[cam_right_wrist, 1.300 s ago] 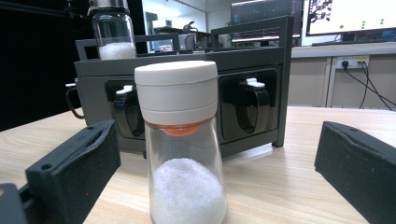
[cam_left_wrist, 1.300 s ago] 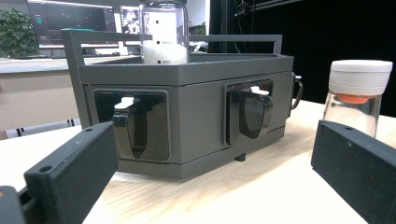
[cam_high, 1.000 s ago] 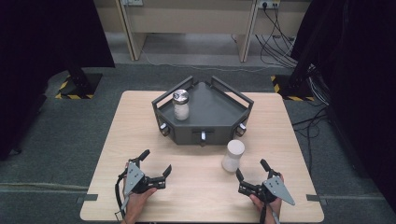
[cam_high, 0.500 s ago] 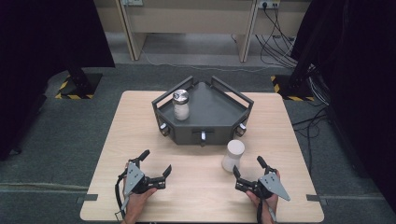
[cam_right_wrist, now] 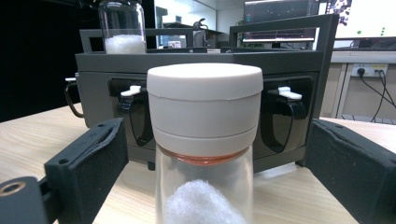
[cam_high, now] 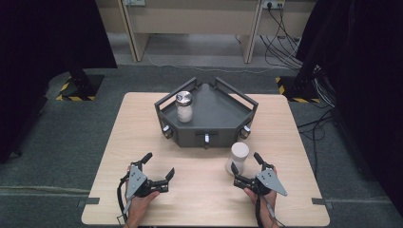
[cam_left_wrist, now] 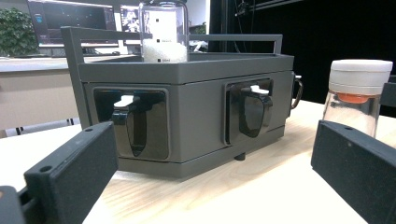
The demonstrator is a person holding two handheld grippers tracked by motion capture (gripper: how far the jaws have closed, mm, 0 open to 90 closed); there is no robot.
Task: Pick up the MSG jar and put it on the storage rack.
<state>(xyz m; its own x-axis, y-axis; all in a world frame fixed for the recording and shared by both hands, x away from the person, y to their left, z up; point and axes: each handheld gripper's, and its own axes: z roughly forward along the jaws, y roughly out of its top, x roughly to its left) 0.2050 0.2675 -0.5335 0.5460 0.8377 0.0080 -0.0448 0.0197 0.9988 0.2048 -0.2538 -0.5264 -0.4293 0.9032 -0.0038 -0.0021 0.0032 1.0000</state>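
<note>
Wooden table (cam_high: 199, 190) on grey carpet; both claws apart, right closing around white-capped jar (cam_high: 237, 158).

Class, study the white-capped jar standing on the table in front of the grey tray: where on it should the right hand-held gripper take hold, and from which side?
Grip the white-capped jar across its broad white cap or the glass just below, coming level from the person's side. It stands upright with both flanks free, and the grey tray blocks the far side. The right hand-held gripper already straddles it, jaws closing but not yet touching.
</note>
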